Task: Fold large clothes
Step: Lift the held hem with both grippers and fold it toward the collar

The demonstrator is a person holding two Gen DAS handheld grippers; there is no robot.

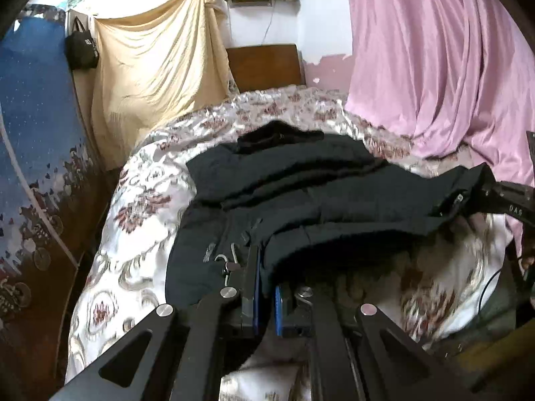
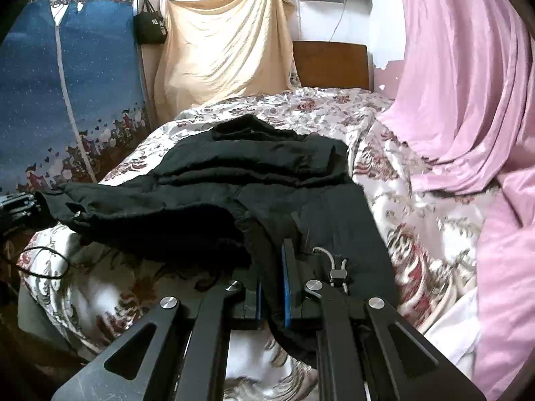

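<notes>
Matt black cloth jacket (image 1: 301, 180) on glossy satin bedspread (image 1: 140, 220).

left gripper (image 1: 266, 287): our black linkage arms, silver round screws, blue pads
right gripper (image 2: 271, 292): same build, black, blue pads

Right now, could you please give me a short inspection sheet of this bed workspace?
Surface: floral bedspread, rumpled.
Job's things: black jacket, partly folded, near hem lifted.
Clutter: nothing seen.
Grippers: left gripper and right gripper, each shut on the jacket's hem.
Cables: black cable looping at the bed's edge.
Surroundings: pink sheet, beige cloth, blue patterned panel, black bag, wooden headboard.
</notes>
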